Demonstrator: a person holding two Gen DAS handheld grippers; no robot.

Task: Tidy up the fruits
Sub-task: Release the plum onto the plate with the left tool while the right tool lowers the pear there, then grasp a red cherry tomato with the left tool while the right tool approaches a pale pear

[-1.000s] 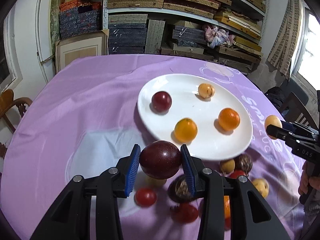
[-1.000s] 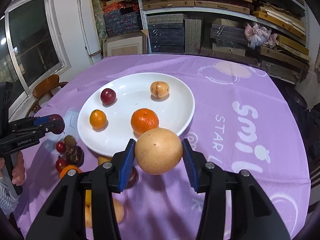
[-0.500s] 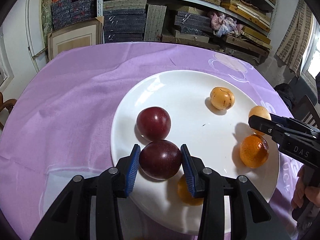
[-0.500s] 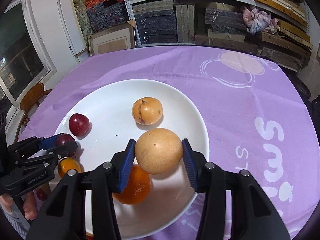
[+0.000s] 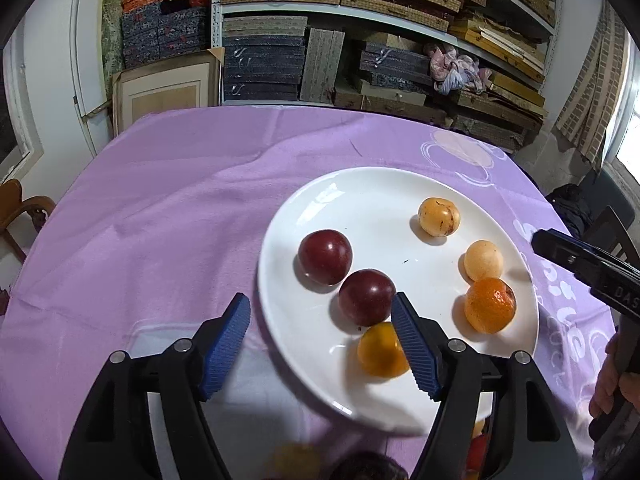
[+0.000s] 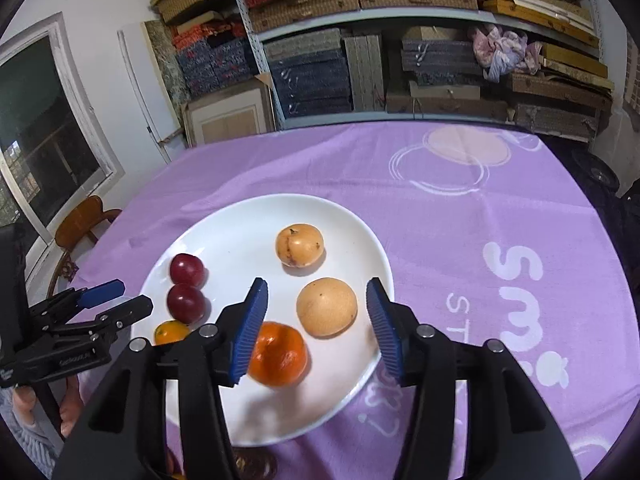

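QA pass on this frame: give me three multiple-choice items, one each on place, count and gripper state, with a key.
1. Where do the two dark red plums lie?
A. on the cloth
B. side by side on the plate
C. in the grippers

2. How many fruits are on the plate?
A. four
B. six
C. eight

3. The right gripper is:
A. clamped on the pale fruit
B. opening, pads off it
C. out of view

Key: B, both rest together on white china; B, two plums, two pale, two orange; B, gaps show beside the fruit.
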